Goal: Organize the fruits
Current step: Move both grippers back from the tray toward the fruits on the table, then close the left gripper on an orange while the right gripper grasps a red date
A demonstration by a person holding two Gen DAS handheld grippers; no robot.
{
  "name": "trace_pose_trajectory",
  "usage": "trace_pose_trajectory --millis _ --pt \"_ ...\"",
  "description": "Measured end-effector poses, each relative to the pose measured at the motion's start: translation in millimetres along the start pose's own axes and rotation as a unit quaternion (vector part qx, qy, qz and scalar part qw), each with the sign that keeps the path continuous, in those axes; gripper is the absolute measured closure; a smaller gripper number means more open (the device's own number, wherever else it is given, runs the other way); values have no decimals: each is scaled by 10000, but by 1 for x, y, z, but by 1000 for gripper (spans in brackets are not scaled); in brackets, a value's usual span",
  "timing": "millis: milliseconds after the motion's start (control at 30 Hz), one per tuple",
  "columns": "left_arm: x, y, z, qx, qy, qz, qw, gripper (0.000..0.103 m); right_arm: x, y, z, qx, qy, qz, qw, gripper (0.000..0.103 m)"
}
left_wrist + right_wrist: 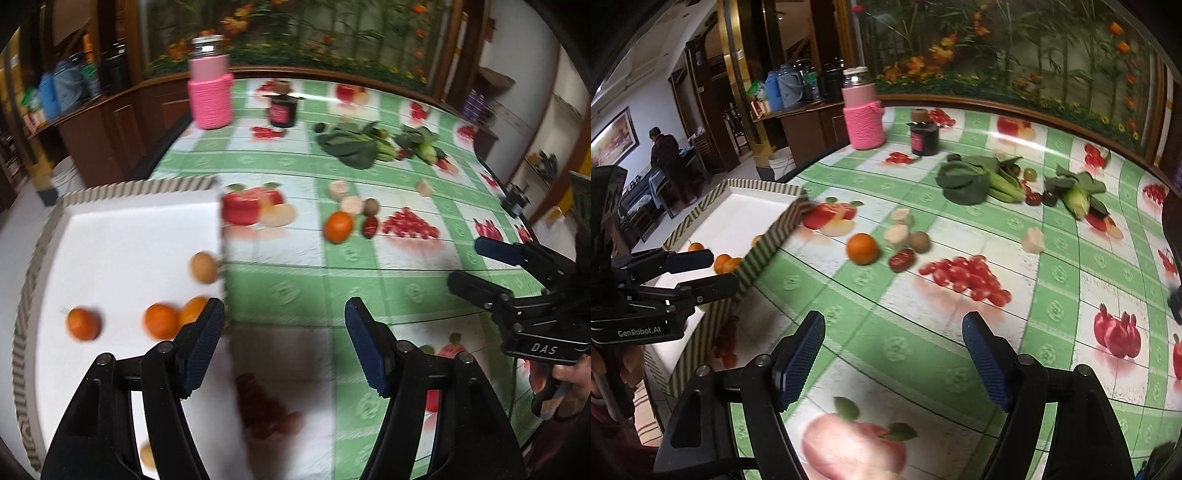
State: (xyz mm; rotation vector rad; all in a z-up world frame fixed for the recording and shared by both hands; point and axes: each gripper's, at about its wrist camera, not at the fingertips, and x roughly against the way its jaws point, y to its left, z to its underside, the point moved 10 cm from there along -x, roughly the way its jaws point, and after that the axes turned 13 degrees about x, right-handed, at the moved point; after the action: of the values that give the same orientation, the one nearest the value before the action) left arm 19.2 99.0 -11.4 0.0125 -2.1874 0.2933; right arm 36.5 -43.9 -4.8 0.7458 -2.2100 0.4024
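Observation:
A white tray with a striped rim [140, 186] [783, 223] stands at the table's left edge. In it lie several oranges [83, 324] [160, 320] and a tan round fruit [203, 266]. On the tablecloth lie an orange [338, 227] [862, 248], a red date [369, 227] [901, 259], a kiwi [371, 206] [919, 242] and pale fruit pieces [351, 204] [897, 235]. My left gripper [284, 325] is open and empty over the tray's right edge; it also shows in the right wrist view [705, 271]. My right gripper [894, 350] is open and empty above the table; it also shows in the left wrist view [476, 264].
A pink bottle in a knitted sleeve [210, 83] [862, 110] and a dark jar [282, 107] [924, 134] stand at the back. Leafy greens [351, 142] [971, 179] and corn [1076, 201] lie behind the fruit. A person stands far left [666, 162].

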Motion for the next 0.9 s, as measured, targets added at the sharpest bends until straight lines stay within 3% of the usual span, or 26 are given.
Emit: trace_pose_trajectory --millis 267,533,600,667,900 --pt "-35 -24 -14 -527 296 -41 9982 36 -41 -9 -10 77 213 -245 9994 49" --pt "-51 -16 -29 -600 363 -121 9975 36 -97 -4 -28 537 514 -452 9962 55" --pt "-56 -16 -32 -641 392 -136 9971 36 -107 -3 -30 642 553 -479 9953 61" --pt "-61 -18 -34 -687 419 -152 9966 36 -113 -4 -33 777 514 -421 9948 73" --pt "-80 -33 -38 -865 498 -129 9949 36 -100 -13 -26 634 459 -355 9963 73"
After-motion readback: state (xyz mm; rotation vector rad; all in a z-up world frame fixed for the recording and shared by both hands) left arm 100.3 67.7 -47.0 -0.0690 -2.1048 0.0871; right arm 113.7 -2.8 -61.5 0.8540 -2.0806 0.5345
